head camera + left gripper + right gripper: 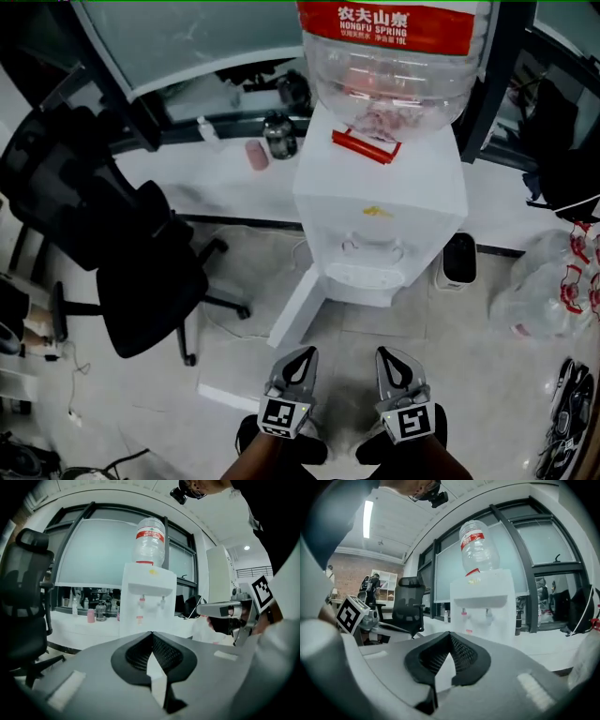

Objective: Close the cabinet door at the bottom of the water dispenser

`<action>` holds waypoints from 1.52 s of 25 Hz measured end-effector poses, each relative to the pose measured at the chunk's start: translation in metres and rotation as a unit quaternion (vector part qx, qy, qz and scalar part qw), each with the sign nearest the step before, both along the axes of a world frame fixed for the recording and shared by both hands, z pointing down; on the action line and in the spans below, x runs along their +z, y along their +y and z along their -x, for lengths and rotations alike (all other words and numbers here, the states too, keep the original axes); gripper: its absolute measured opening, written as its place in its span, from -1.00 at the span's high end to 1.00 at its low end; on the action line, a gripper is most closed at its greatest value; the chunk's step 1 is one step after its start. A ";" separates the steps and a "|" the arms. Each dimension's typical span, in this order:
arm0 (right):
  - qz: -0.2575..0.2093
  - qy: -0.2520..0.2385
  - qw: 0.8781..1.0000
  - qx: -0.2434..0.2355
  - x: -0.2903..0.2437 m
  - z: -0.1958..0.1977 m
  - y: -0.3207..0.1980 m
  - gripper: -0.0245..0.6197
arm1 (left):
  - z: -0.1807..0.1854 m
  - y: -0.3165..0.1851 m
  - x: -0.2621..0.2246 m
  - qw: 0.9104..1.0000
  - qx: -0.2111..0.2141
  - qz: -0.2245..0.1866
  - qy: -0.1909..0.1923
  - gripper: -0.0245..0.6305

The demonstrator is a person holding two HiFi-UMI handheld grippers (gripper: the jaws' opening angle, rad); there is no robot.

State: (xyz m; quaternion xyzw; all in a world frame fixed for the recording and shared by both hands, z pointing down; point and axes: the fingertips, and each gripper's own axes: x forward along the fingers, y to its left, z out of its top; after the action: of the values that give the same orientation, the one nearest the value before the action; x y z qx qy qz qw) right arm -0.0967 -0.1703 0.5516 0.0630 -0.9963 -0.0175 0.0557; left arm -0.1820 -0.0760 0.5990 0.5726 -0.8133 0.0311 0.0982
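Head view showed the white cabinet door [298,309] at the foot of the water dispenser [380,202] standing open, swung out over the floor toward 7 o'clock from the unit. The left tongs [302,356] and right tongs [390,356] sat side by side at 6 o'clock, clear of it. Left gripper view and right gripper view each showed tongs pressed together at the tips with nothing between them, facing the dispenser's taps and bottle [150,541] at 12 o'clock, while the tongs' own bodies hid the door.
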 end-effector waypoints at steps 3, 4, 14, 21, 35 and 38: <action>0.018 0.014 1.000 0.008 0.068 0.004 -0.011 0.91 | 0.003 -0.007 0.049 1.000 -0.006 -0.019 -0.008 0.87; 0.027 0.015 0.999 0.012 0.090 0.005 -0.017 0.91 | 0.003 -0.009 0.066 1.000 -0.005 -0.024 -0.010 0.87; 0.004 -0.003 1.000 0.022 0.205 0.006 -0.042 0.91 | 0.011 -0.016 0.189 0.999 -0.006 -0.036 -0.023 0.87; -0.015 -0.019 0.999 0.021 0.196 0.011 -0.034 0.91 | 0.006 -0.017 0.180 0.998 -0.013 -0.038 -0.038 0.87; 0.002 0.006 0.999 -0.049 0.231 0.045 0.004 0.91 | 0.047 0.055 0.171 0.988 -0.137 -0.048 -0.048 -0.16; 0.005 0.018 0.998 -0.065 0.237 0.052 0.015 0.91 | 0.061 0.072 0.175 0.984 -0.166 -0.044 -0.047 -0.46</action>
State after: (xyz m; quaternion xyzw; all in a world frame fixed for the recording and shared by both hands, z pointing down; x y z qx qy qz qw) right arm -0.1488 -0.1554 0.7890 -0.0027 -0.9972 -0.0177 0.0728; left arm -0.2429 -0.0036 0.7744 0.4310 -0.9015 0.0057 0.0379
